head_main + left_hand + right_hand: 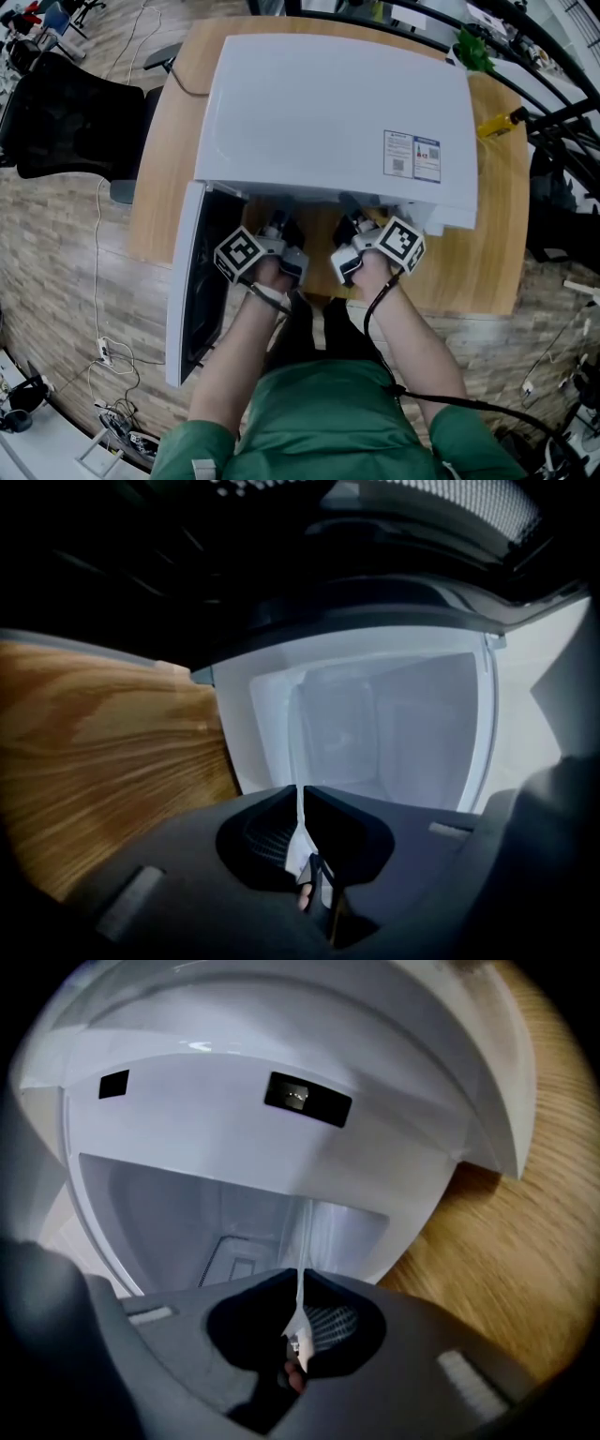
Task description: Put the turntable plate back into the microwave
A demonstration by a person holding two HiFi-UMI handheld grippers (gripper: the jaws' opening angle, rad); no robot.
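Step in hand: carrying the plate into the oven. Microwave sits on wooden surface, door swung open at its left. Both grippers are at the mouth, side by side.

Left gripper: jaws clenched on a thin clear edge. That's the turntable plate, seen edge-on as a pale sliver btwn the jaws, w/ a faint glassy sheet running ahead toward the cavity. Right gripper: same, jaws pinched on the plate's rim, prob. the far side. So the plate hangs btwn the two grippers at the opening, not set down as far as I can tell. Can't make it out in the head view.

Next: both hands go in together, plate kept level, then lowered onto the cavity floor & centred on its seat (not visible here). Then release both jaws evenly & back out. It's glass on a thin pinch, so an uneven push could twist it or let it slip.
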